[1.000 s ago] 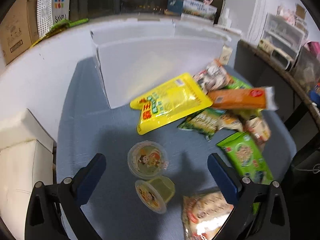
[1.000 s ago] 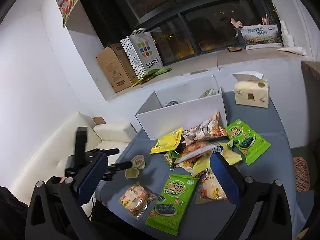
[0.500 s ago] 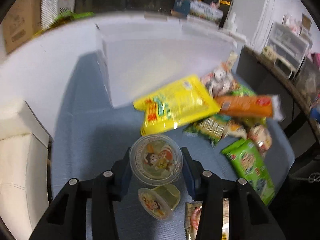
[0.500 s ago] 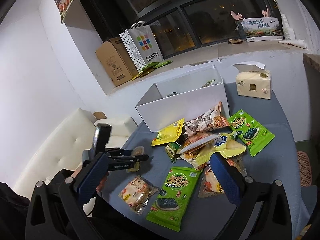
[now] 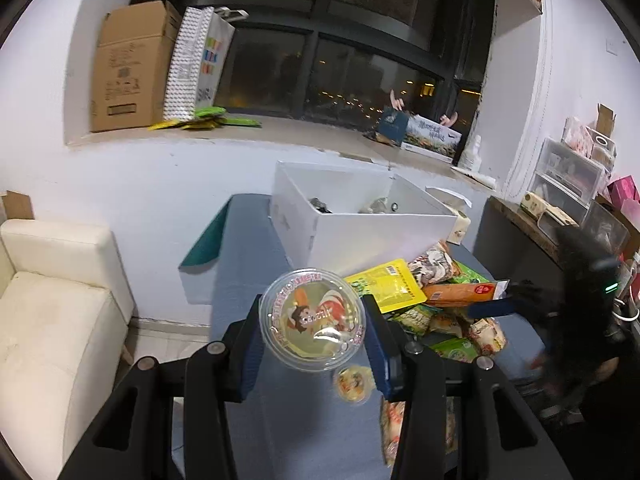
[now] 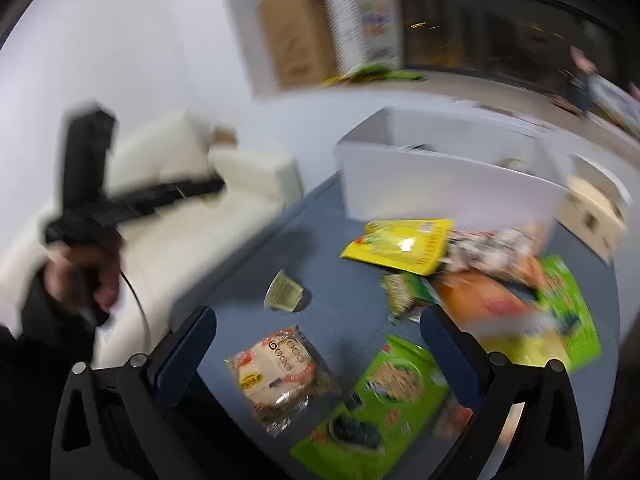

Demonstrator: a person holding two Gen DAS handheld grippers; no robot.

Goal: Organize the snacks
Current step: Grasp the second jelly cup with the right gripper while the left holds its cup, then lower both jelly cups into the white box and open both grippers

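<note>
Left wrist view is sharp and shows inside the white box (image 5: 360, 216): a few dark and grey items at the bottom, too small to name. Right wrist view is motion-blurred; box interior mostly hidden there, but it shows the near packets the left view cuts off

White box sits at the far end of the blue counter (image 5: 240, 248), wall and window ledge behind, cream sofa (image 5: 52, 308) to the left. Cardboard carton (image 5: 128, 68) and dotted paper bag (image 5: 196, 64) stand on the ledge

Snack pile lies just in front of the box: yellow packet (image 5: 384, 284) against an orange packet (image 5: 460, 294), green packets underneath. Right view adds a large green seaweed packet (image 6: 380, 396) and a clear bun packet (image 6: 280, 372) between its fingers' line of sight, nothing gripped

Left gripper (image 5: 312, 328) fingers clenched on the jelly cup (image 5: 312, 316), lifted off the counter, foil lid facing the camera, blocking part of the counter. Second jelly cup (image 5: 352, 384) lies on its side on the counter below

Right gripper (image 6: 316, 344) fingers released, spread wide above the counter, blurred in left view
</note>
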